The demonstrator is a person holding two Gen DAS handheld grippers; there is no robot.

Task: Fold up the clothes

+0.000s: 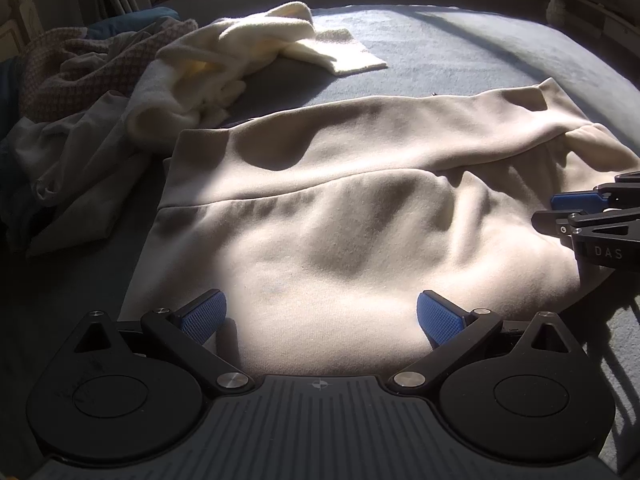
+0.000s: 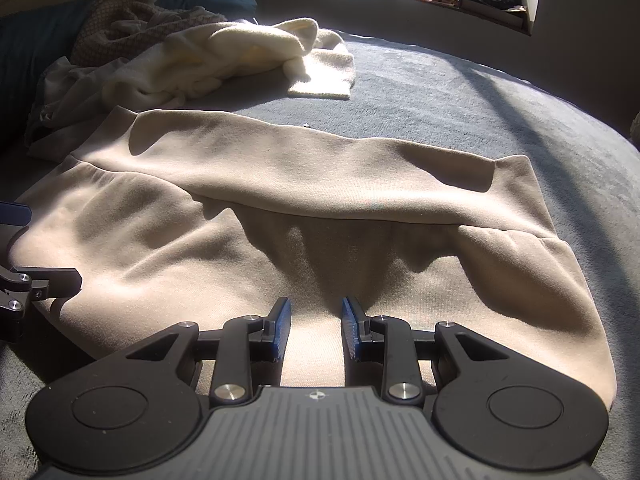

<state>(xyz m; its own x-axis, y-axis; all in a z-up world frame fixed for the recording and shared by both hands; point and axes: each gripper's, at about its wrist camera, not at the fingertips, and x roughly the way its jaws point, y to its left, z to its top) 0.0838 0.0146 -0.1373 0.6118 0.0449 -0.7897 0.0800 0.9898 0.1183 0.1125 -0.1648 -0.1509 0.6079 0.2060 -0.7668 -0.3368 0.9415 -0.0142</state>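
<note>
Beige garment [image 2: 304,216] on bed [image 2: 460,92], seemingly unheld

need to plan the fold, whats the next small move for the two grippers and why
Probably close both grippers on the near edge of the beige garment. The left gripper stands wide open over it, the right gripper is narrower but pinches nothing, and the cloth lies spread on the grey bed, half folded.

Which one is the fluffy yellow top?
Look at the grey bed. At its far side lies a heap of clothes. The pale yellow top sits crumpled at the heap's edge, fluffier and lighter than the flat beige garment in front.
</note>
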